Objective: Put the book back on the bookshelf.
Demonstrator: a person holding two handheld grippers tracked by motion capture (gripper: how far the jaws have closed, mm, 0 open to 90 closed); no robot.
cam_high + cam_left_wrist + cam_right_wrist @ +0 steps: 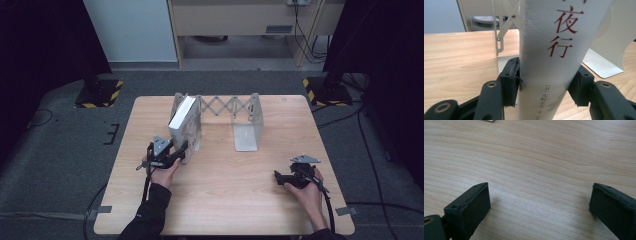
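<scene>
The left gripper is clamped on the spine of a white book, its two black pads pressing the cover from both sides low down on the book. In the left gripper view the spine runs up between the jaws, with red Chinese characters printed large above and small grey print near the bottom (the small print is too fine to read). The book stands on end at the left of an expanding metal book rack, leaning against the rack's left end panel; the rack sits toward the far side of the wooden table. The rack's scissor lattice stretches to its right end panel, which stands well apart from the book.

The right gripper rests low near the table's right front, well apart from the rack and the book. Its jaws stand wide apart with nothing between them; in the right gripper view bare wood grain lies between the two pads.
</scene>
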